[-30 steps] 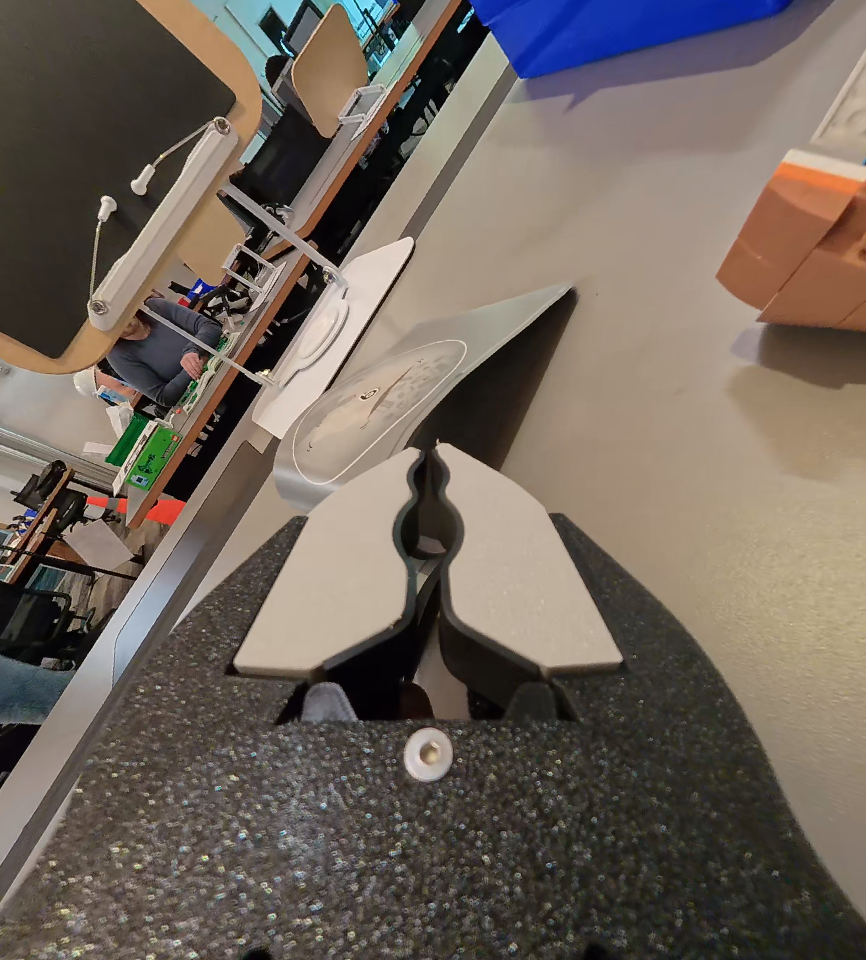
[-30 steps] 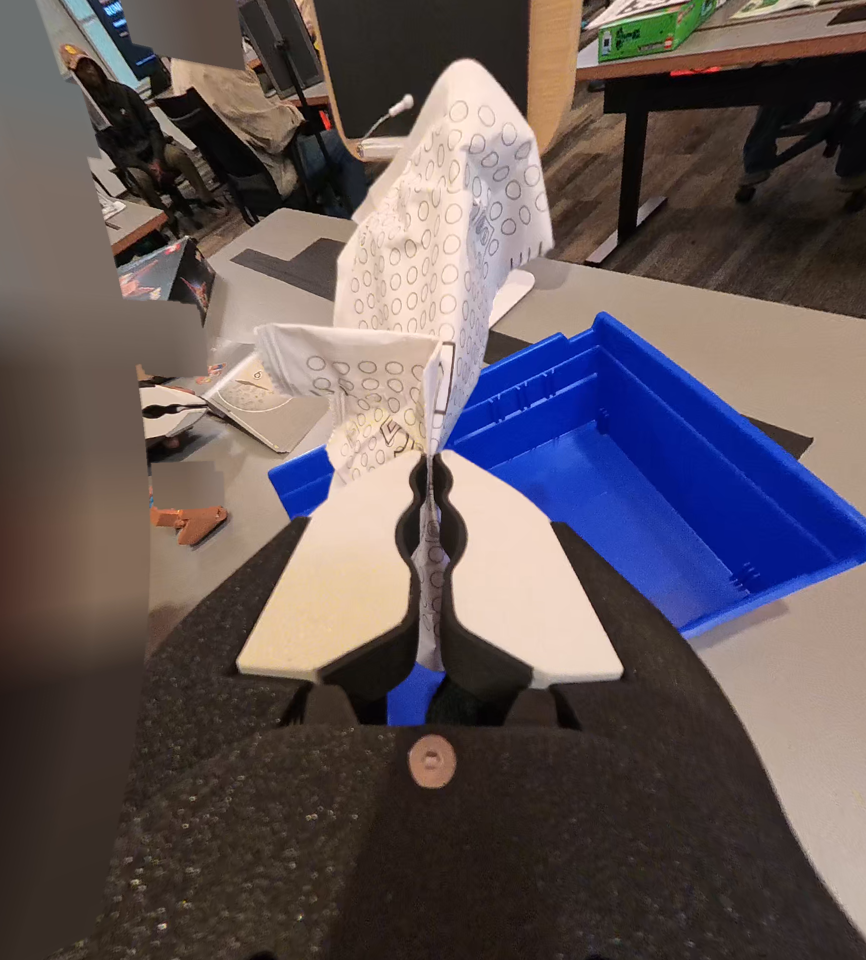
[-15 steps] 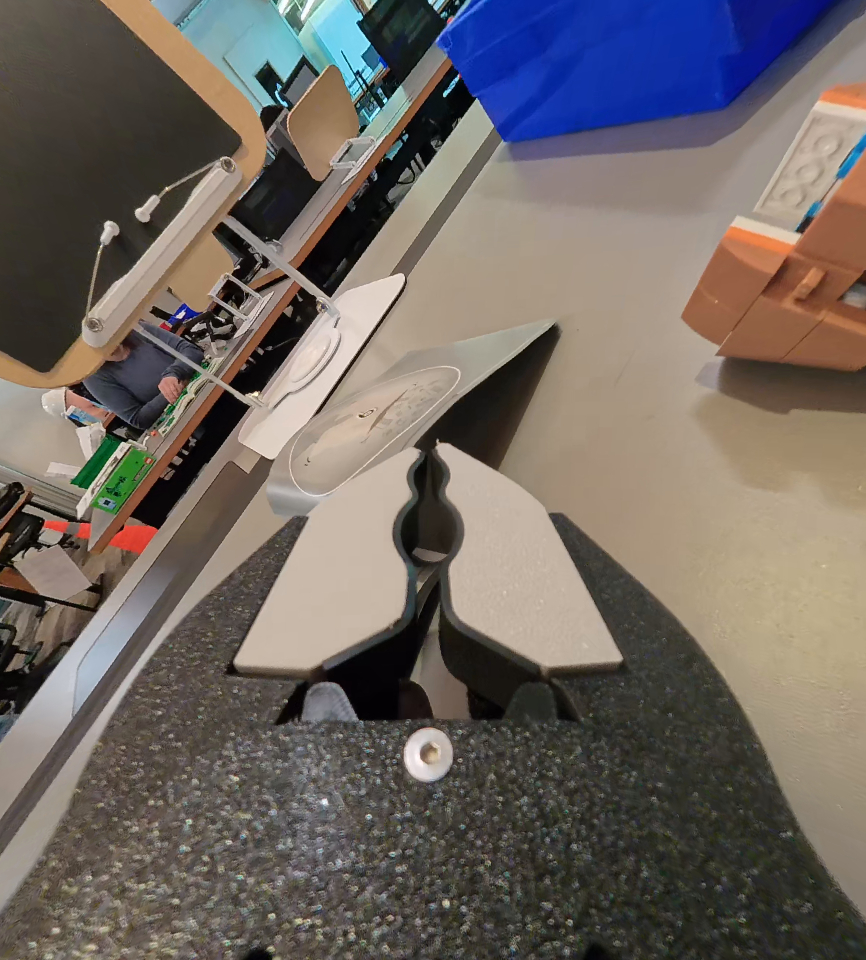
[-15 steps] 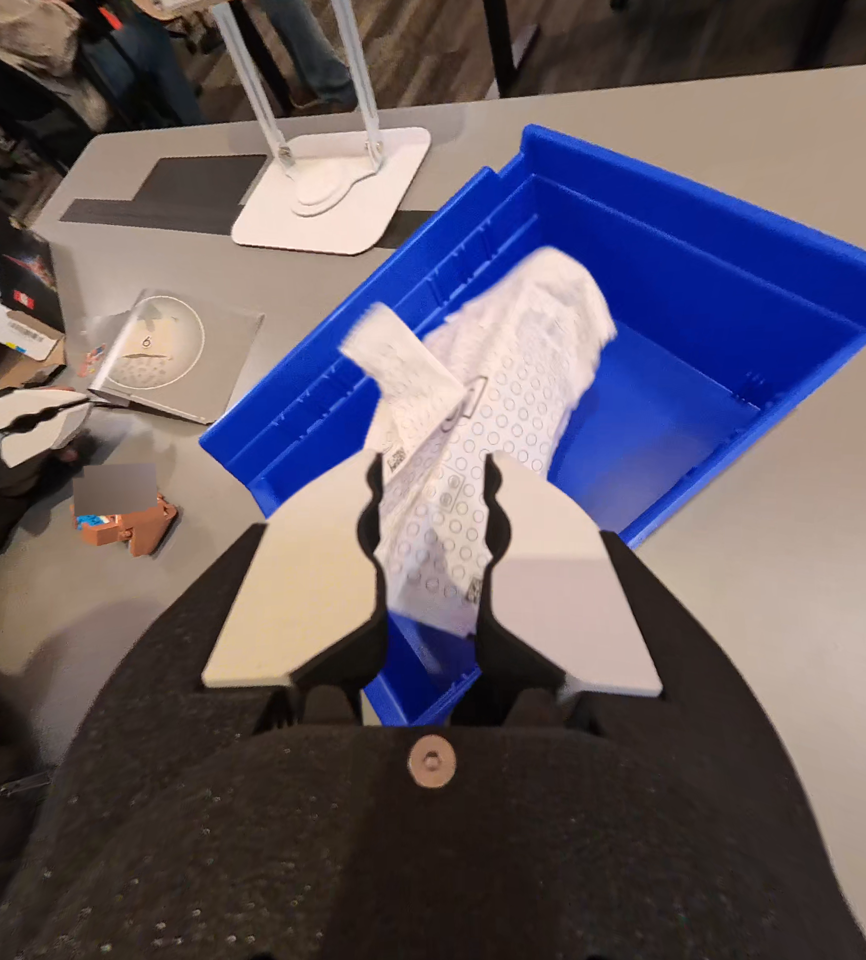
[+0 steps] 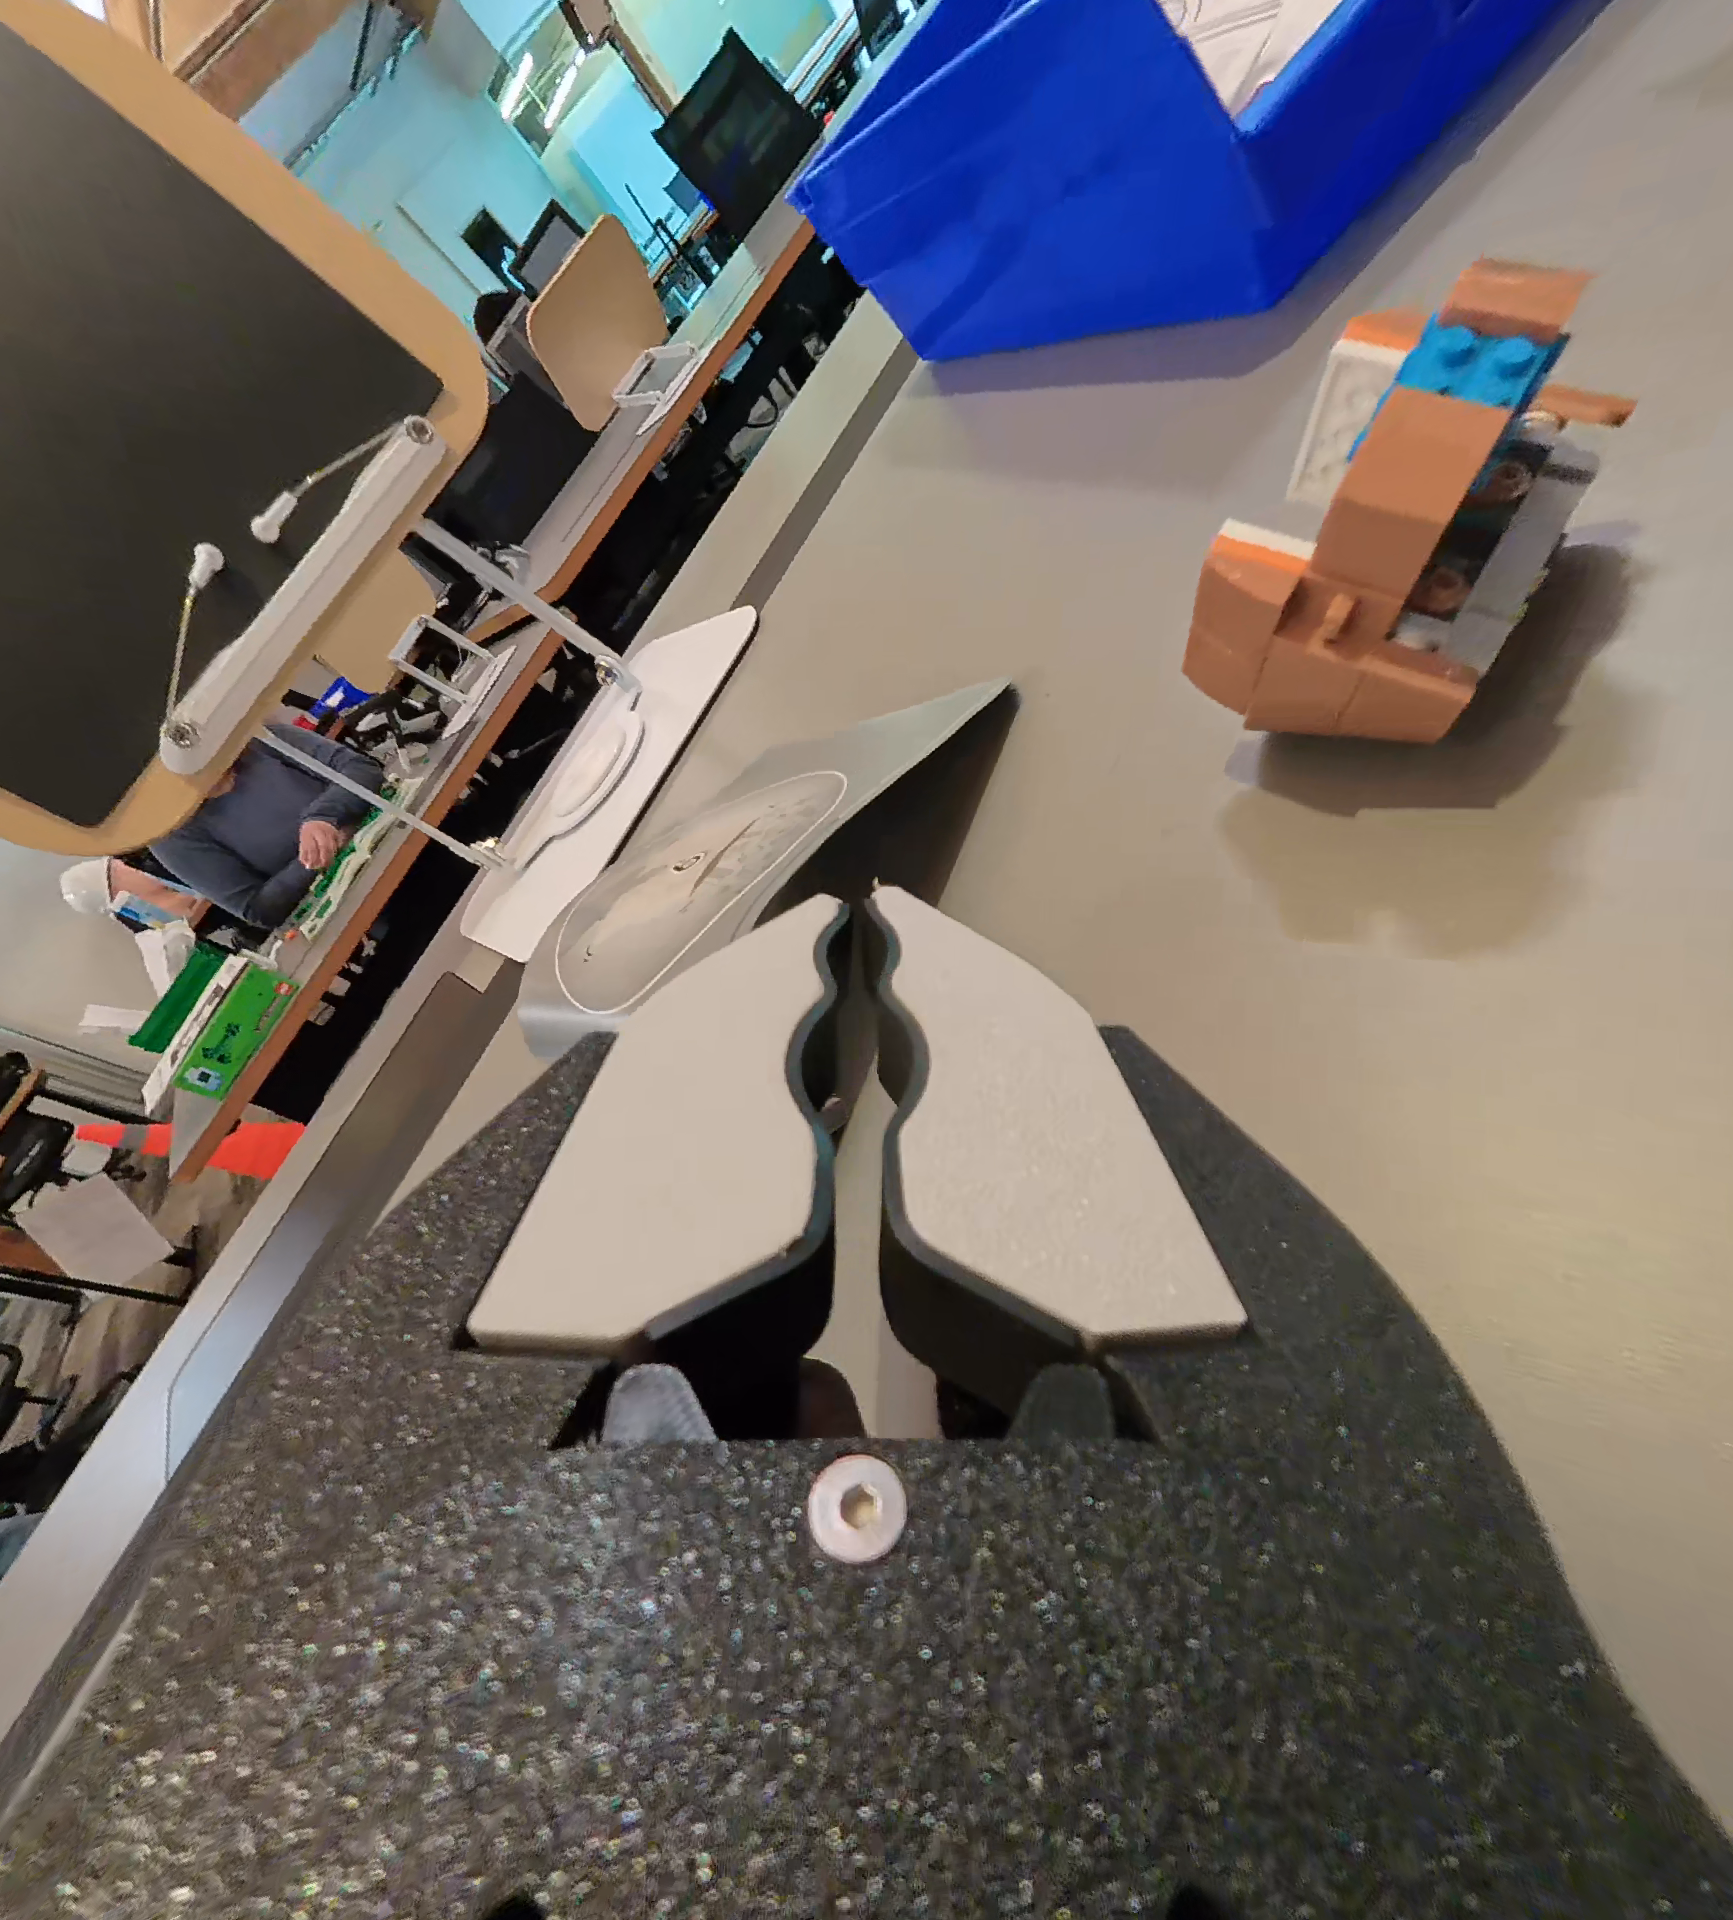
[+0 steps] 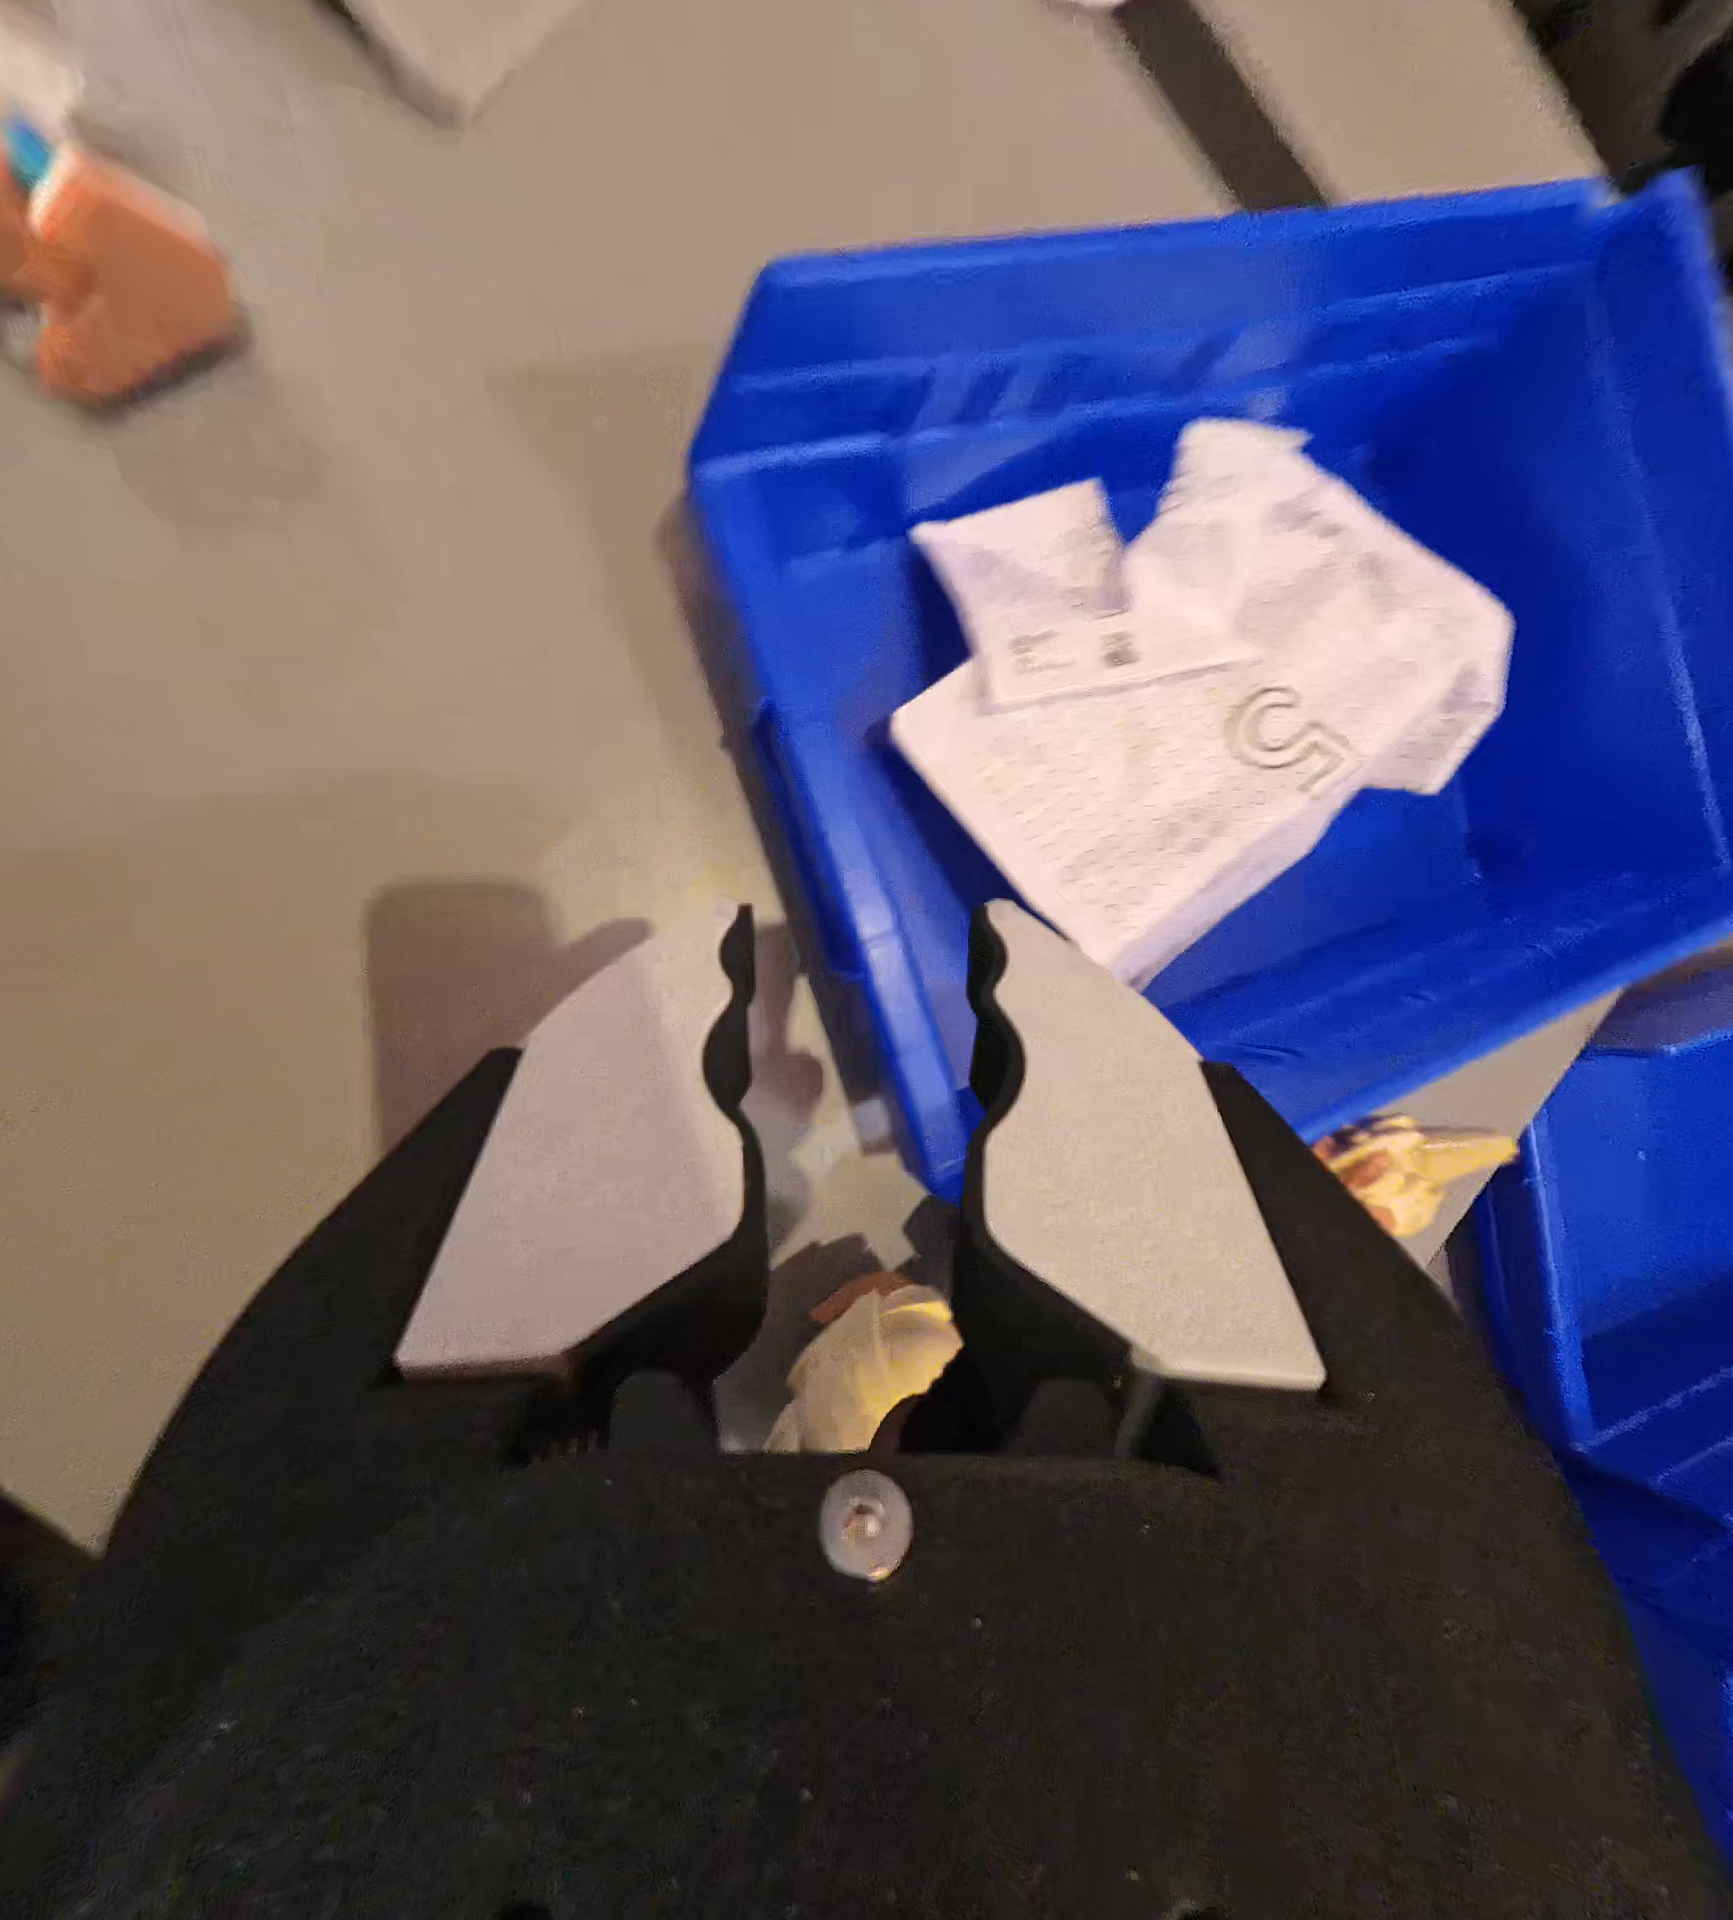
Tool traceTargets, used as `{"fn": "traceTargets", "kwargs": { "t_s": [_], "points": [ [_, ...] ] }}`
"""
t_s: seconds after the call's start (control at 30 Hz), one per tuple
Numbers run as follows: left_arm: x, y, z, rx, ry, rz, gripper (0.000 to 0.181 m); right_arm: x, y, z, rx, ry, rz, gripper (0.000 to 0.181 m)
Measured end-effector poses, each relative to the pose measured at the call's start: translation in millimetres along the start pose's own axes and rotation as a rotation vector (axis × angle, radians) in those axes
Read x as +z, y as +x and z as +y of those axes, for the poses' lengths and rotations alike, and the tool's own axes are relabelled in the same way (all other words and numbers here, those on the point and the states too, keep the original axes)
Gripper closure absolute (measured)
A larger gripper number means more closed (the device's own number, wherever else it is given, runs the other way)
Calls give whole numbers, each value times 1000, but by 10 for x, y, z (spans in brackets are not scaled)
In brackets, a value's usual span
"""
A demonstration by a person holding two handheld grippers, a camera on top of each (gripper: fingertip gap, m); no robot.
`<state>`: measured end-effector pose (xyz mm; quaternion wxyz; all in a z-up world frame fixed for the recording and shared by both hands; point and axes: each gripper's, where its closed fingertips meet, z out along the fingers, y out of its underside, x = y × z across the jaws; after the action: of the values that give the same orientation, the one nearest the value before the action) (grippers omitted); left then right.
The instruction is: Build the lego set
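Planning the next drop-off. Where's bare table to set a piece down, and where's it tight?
Free: the grey table between the brown lego build and the blue bin. Also right of the open right gripper. Crowded: bin holds the white paper bag; a second blue bin and loose pieces crowd its near corner.

Paper bag (image 6: 1205, 717) now in bin (image 6: 1672, 540); jaws apart

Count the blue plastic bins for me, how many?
2. One blue plastic bin holds the crumpled white paper bag; another blue plastic bin sits at the right edge, partly cut off. More may be hidden.
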<state>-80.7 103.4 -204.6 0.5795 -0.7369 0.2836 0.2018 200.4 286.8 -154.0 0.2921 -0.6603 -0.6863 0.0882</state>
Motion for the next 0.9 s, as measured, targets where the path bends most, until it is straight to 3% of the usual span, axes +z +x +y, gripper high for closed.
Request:
{"fn": "traceTargets", "kwargs": {
  "t_s": [0.37, 0.53, 0.77, 0.9],
  "points": [
    [-100, 89, -184, 149, 25, -26, 179, 538, -417, 218, -145, -240, -138, 144],
    [-84, 155, -195, 152, 32, -3, 179, 676, -391, 198, -199, -278, -92, 145],
    [-32, 253, -137, 132, 12, 50, 180, 452, -126, 15, -173, -203, -49, 146],
    [-26, 276, -144, 150, 9, 55, 179, 674, -127, 169, -178, -279, -89, 144]
  ]
}}
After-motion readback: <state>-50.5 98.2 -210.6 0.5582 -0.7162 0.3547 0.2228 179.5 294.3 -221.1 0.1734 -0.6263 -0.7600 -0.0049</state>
